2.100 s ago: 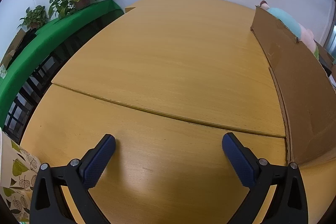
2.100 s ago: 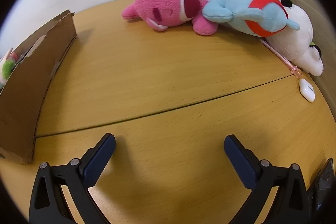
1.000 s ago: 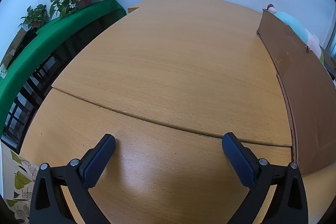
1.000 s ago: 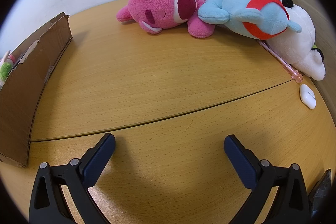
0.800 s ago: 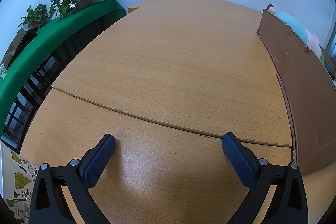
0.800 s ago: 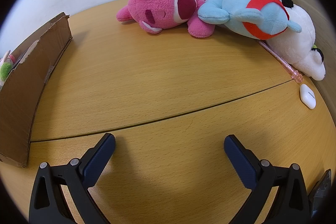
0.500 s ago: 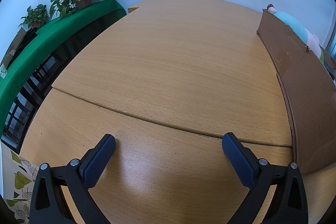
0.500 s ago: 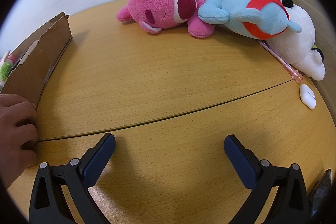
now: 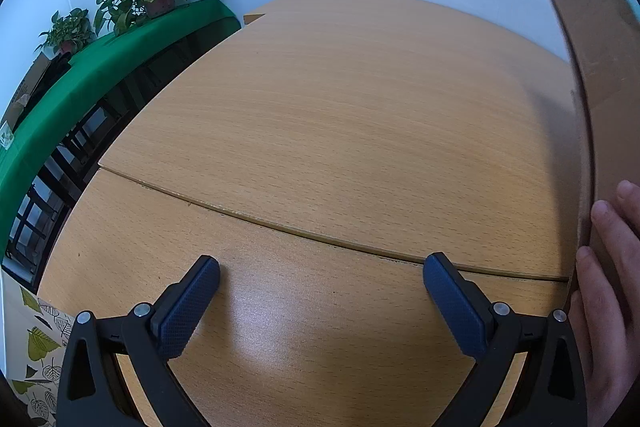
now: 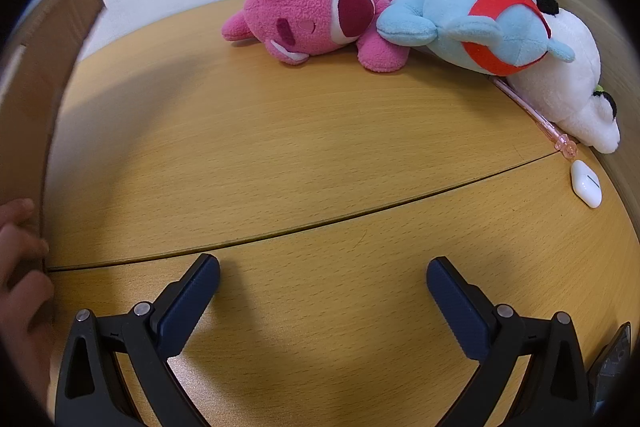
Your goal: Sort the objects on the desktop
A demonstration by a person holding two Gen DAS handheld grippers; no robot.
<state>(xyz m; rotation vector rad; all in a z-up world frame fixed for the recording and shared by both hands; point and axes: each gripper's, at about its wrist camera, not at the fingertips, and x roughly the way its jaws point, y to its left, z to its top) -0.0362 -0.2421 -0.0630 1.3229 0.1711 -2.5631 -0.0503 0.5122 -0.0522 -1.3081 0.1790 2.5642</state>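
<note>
Both grippers, left (image 9: pixel 318 289) and right (image 10: pixel 322 291), gape wide and empty over the desk (image 9: pixel 340 131), a hand (image 9: pixel 608 291) grips the box (image 9: pixel 600 75), plush toys (image 10: pixel 320 15) lie at the far right.

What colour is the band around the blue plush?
Red band on the blue plush, clearest in the right wrist view.

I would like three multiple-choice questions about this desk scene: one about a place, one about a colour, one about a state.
1. Where does the white earbud case lie?
A. inside the box
B. on the desk, near the pink pen
C. on the pink plush toy

2. What colour is the band on the blue plush toy?
A. red
B. green
C. black

3. How is the right gripper?
A. shut on a pen
B. shut, empty
C. open

Answers: 1 B, it rests on bare wood by the pen's tip. 2 A, the band is red. 3 C, its jaws stand apart, empty.
</note>
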